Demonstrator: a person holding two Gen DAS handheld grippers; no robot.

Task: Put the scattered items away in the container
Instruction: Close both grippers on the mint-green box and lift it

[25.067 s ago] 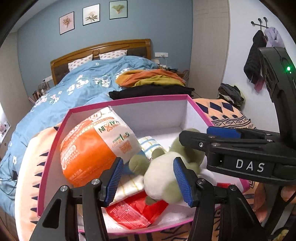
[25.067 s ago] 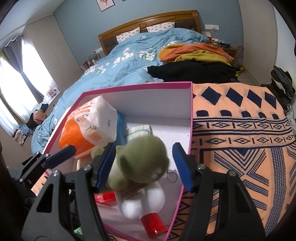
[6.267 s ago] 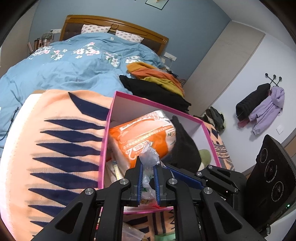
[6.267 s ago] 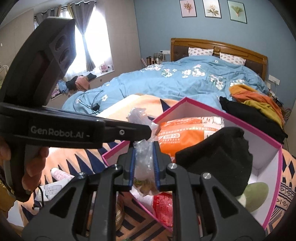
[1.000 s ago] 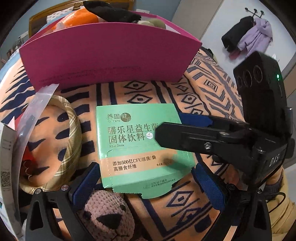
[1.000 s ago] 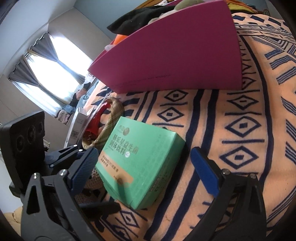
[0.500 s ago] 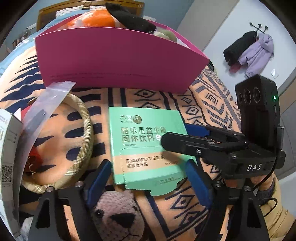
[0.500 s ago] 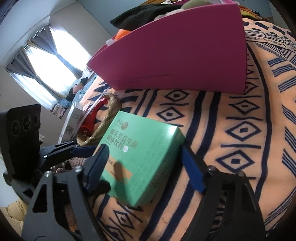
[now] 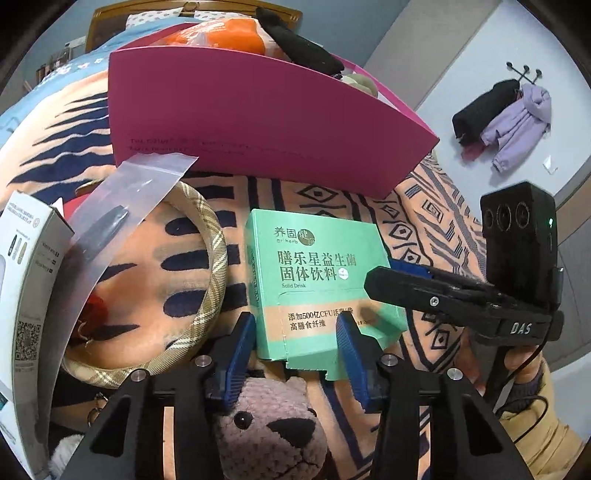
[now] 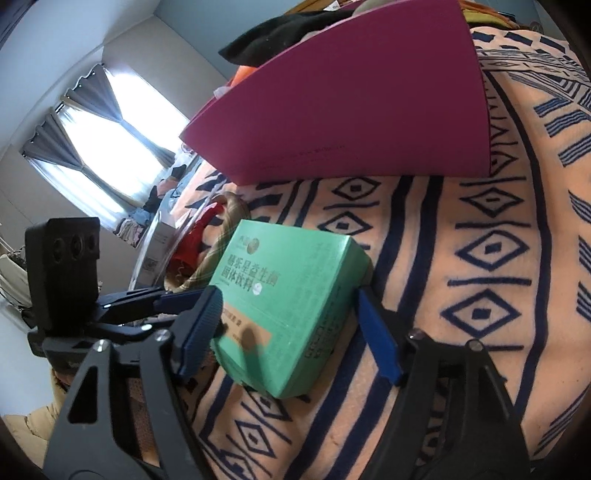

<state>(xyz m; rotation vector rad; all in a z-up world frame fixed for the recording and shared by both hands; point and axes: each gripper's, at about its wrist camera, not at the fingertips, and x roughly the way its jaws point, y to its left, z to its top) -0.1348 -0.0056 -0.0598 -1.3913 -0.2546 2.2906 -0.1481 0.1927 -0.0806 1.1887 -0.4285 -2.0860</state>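
Observation:
A green drink-powder box (image 9: pixel 317 280) lies flat on the patterned blanket in front of the pink container (image 9: pixel 258 122). My left gripper (image 9: pixel 295 350) straddles the box's near corner, one pad at its left side and one over its top; I cannot tell if it grips. My right gripper (image 10: pixel 291 325) is around the same box (image 10: pixel 284 310), its pads at both sides, seemingly touching. The right gripper also shows in the left wrist view (image 9: pixel 443 291). The container holds an orange pack (image 9: pixel 221 33) and a black garment (image 9: pixel 295 44).
A plaid ring (image 9: pixel 192 280), a clear zip bag (image 9: pixel 122 214), a white carton (image 9: pixel 26 295), something red (image 9: pixel 96 302) and a knitted bear (image 9: pixel 269 424) lie left of and below the box. Coats (image 9: pixel 506 118) hang on the far wall.
Both grippers have narrowed around the green box over the last second. The left gripper has moved closer to the box's near corner.

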